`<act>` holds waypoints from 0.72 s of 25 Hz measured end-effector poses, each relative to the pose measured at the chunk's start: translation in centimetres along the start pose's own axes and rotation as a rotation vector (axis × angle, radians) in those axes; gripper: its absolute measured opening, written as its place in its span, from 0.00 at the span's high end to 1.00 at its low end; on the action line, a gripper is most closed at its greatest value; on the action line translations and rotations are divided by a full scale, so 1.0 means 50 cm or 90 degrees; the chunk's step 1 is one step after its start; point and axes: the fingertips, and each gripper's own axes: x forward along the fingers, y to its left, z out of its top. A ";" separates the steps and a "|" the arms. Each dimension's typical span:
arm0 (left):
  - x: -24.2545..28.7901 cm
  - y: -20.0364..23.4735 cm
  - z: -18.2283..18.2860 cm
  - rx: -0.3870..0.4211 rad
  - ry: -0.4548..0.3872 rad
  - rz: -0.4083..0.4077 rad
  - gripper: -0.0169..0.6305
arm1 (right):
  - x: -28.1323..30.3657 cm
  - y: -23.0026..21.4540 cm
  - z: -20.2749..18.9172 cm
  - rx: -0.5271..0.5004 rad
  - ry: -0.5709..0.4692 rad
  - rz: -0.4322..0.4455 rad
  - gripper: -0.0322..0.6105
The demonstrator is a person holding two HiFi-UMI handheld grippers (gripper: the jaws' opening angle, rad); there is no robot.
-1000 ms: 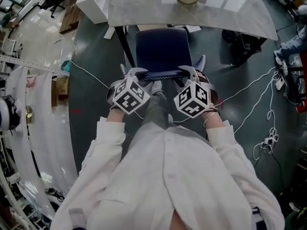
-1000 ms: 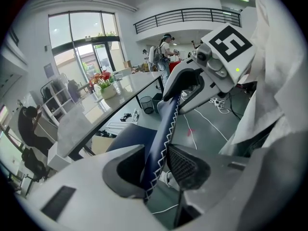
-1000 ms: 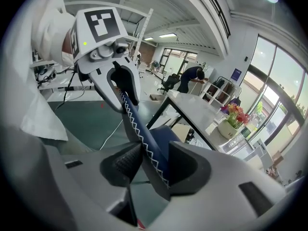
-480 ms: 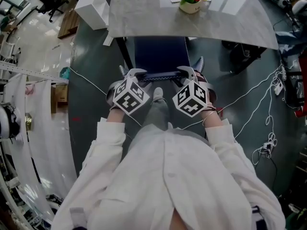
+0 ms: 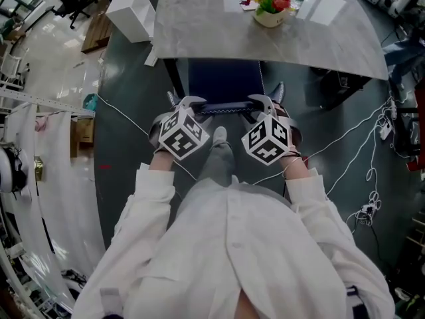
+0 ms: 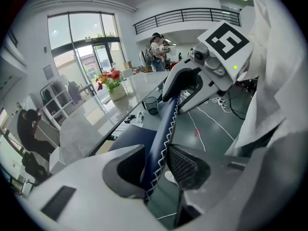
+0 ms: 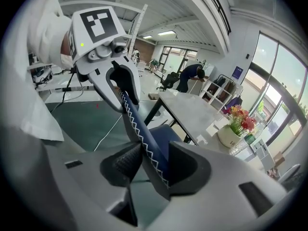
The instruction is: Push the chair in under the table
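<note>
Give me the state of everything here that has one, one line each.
table, standing, top mostly bare
flower pot, upright on the table
chair, seat partly under the table, backrest outside its edge
left tool, shut on the backrest's top edge
right tool, shut on the backrest's top edge
cables, lying loose on the floor

chair seat partly hidden under table; table's far edge cut off
</note>
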 end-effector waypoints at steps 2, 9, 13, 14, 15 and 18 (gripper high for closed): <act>0.001 0.002 -0.001 0.003 -0.002 0.000 0.75 | 0.003 -0.001 0.001 -0.002 0.000 -0.001 0.69; 0.000 0.003 -0.004 0.007 -0.009 -0.010 0.75 | 0.005 0.001 0.002 0.000 0.008 0.006 0.69; 0.002 0.003 -0.004 0.008 -0.012 -0.011 0.75 | 0.006 0.001 0.000 0.002 0.008 0.005 0.69; 0.002 0.005 -0.004 0.009 -0.014 -0.010 0.75 | 0.007 0.000 0.001 0.003 0.008 0.004 0.69; 0.000 0.007 -0.005 0.009 -0.015 -0.007 0.75 | 0.008 0.000 0.003 0.003 0.008 0.004 0.69; -0.003 0.013 -0.010 0.010 -0.017 -0.004 0.74 | 0.010 0.004 0.011 0.006 0.010 0.006 0.69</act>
